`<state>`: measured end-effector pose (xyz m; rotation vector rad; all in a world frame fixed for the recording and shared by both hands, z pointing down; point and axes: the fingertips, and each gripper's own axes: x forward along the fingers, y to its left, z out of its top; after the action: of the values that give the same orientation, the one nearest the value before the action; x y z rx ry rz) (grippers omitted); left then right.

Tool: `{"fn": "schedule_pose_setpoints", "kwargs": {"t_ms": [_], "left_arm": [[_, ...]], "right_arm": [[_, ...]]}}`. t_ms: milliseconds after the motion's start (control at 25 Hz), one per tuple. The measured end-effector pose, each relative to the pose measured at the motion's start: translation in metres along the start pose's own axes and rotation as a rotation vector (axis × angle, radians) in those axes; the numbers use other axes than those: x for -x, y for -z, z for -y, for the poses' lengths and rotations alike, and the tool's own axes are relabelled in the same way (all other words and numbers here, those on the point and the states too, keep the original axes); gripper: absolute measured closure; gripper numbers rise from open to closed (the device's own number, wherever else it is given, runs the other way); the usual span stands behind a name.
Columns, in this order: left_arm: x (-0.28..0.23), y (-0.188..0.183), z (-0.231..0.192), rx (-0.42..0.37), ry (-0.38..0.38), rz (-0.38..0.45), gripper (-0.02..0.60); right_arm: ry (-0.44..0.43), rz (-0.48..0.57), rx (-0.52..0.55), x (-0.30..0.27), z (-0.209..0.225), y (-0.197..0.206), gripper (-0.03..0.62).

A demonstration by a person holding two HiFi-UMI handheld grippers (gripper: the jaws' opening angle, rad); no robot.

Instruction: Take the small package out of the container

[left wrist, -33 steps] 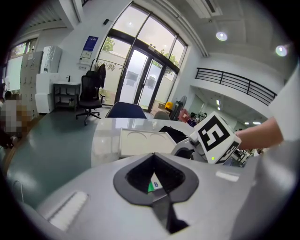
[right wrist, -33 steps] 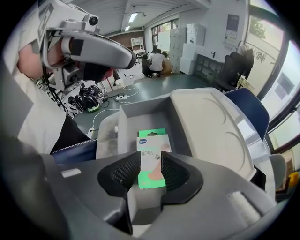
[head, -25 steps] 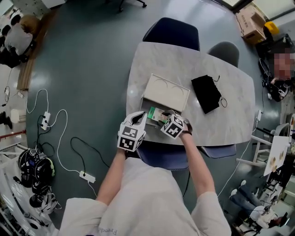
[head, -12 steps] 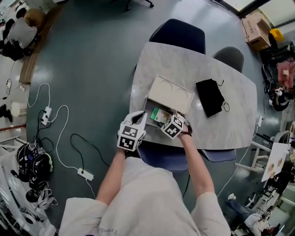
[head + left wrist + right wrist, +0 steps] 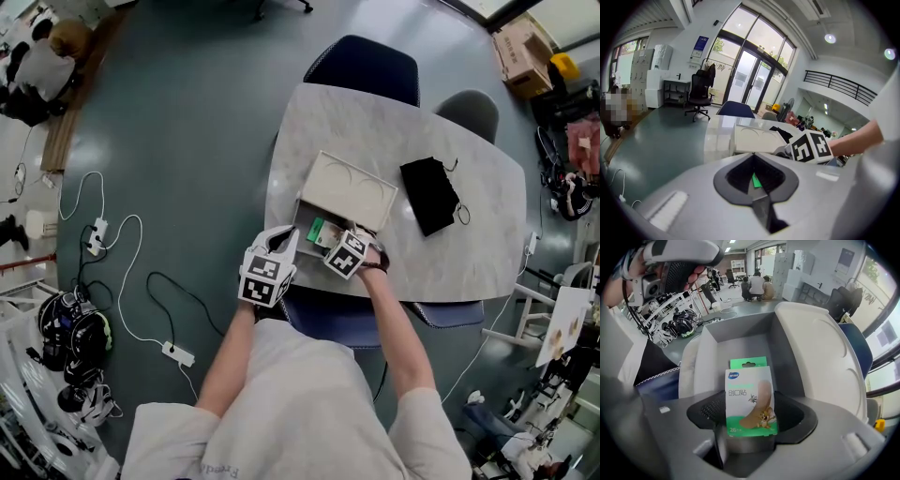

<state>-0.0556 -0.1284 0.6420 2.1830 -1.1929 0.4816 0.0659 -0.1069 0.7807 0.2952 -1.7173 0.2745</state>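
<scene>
A white container (image 5: 302, 217) stands open on the marble table (image 5: 469, 253), its lid (image 5: 352, 192) tipped back. The small green-and-white package (image 5: 319, 230) lies inside. My right gripper (image 5: 336, 242) points straight down into the container. Its jaws have just been opening and now stand wide, one on each side of the package (image 5: 751, 401), with no pad pressing on it. My left gripper (image 5: 281, 242) hovers at the container's near left corner with its jaws together. A sliver of green shows through its gap (image 5: 756, 180).
A black pouch (image 5: 429, 194) lies on the table to the right of the container. Blue chairs stand at the far side (image 5: 361, 66) and the near side (image 5: 328, 319), and a grey chair (image 5: 473, 108) is at the far right. Cables (image 5: 103, 244) trail over the floor to the left.
My right gripper has sunk a little into the container over the package. The left gripper has kept its place.
</scene>
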Motion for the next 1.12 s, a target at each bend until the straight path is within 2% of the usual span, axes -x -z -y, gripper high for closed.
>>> {"fn": "schedule_pose_setpoints", "kwargs": {"t_ms": [240, 600, 1120], "left_arm": [[-0.004, 0.002, 0.003, -0.001, 0.005, -0.009, 0.528], [-0.010, 0.003, 0.014, -0.042, 0.031, -0.034, 0.528], [-0.001, 0.002, 0.008, -0.047, 0.015, -0.027, 0.528]], "right_arm": [[-0.006, -0.014, 0.001, 0.000, 0.000, 0.000, 0.283], [0.002, 0.055, 0.013, 0.001, 0.001, -0.001, 0.283], [0.021, 0.070, 0.014, 0.010, 0.004, -0.004, 0.284]]}}
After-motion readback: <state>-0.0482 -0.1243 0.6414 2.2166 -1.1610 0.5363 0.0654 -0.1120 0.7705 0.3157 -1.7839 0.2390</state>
